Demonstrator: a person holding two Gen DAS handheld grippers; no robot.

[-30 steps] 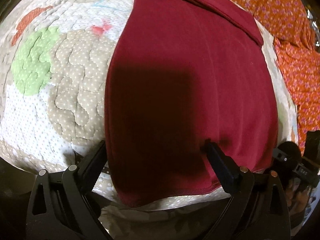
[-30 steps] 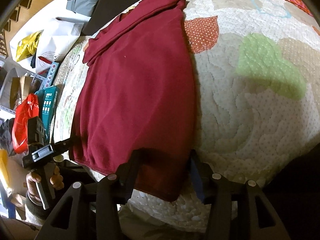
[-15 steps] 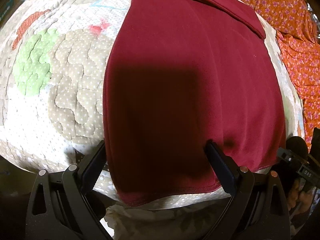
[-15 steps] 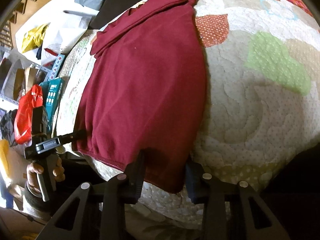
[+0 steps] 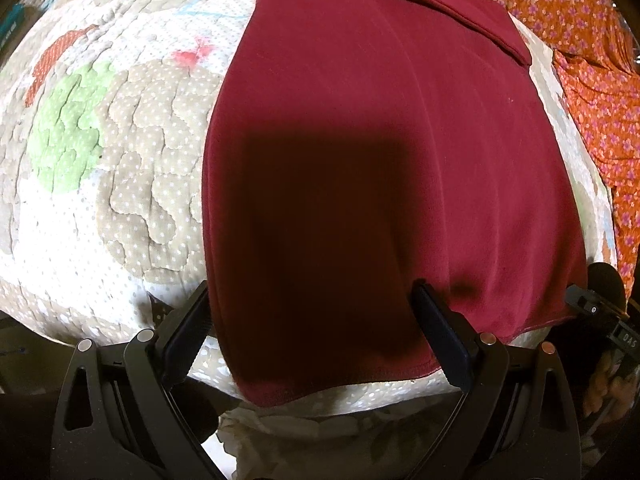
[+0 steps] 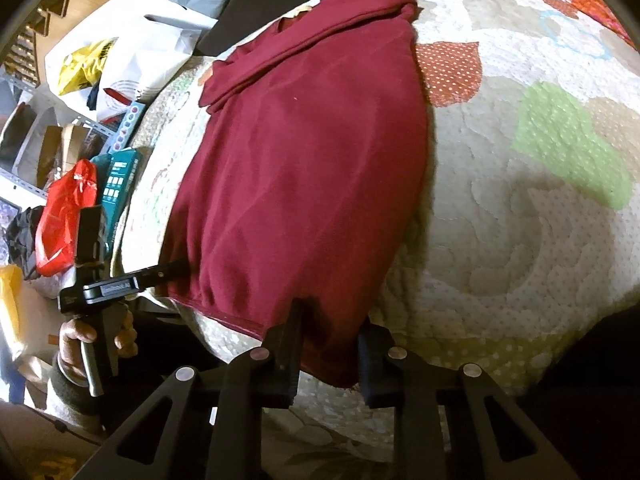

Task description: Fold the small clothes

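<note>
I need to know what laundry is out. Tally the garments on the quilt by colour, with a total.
Maroon garment: 1
Orange floral garments: cannot tell whether one or two pieces; counted as 1
Total: at least 2, all lying on the patchwork quilt.

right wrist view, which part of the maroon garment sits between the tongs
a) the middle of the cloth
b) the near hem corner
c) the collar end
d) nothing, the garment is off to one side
b: the near hem corner of the maroon garment hangs between the closing fingers of the right tongs, at the edge of the quilt.
</note>
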